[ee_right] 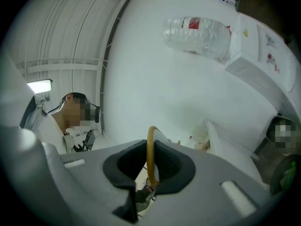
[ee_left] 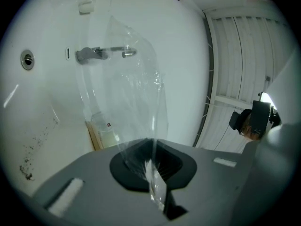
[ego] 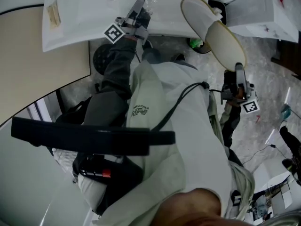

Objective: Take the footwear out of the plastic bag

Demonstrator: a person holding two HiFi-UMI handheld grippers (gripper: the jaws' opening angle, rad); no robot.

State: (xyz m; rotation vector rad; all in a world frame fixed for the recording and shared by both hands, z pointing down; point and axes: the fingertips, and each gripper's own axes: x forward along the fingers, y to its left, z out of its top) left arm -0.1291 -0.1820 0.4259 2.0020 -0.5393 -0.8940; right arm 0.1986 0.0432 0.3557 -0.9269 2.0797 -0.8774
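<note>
1. Left side. The left gripper (ee_left: 153, 169) has its jaws pressed together on a fold of the clear plastic bag (ee_left: 124, 93). The film stands up from the pinch over the white table (ego: 80, 13). We see nothing inside the bag.

2. Right side. The slipper (ego: 214, 29) lies out past the table edge, well apart from the bag, with its white upper and tan sole both showing. The right gripper (ego: 239, 72) pinches the thin sole edge (ee_right: 150, 147) between its pads. We cannot tell whether a second slipper is nested against the first.

3. Procedure. We judge the withdrawal to be all but complete.
   - Hold the left pinch firm so the film does not trail after the footwear.
   - The right grip is on a narrow edge, so the slipper may pivot. We advise slow, straight travel without wrist turns.
   - Set the slipper flat on a bare part of the table before loosening the pads.

4. Markings.
   - The pale garment carries a printed logo (ego: 139, 110) with lettering too small to read.
   - A wrapped package (ee_right: 197, 32) bears a red label (ee_right: 193, 23), and no text on it is legible.
   - Each gripper cube shows square black-and-white markers only.
</note>
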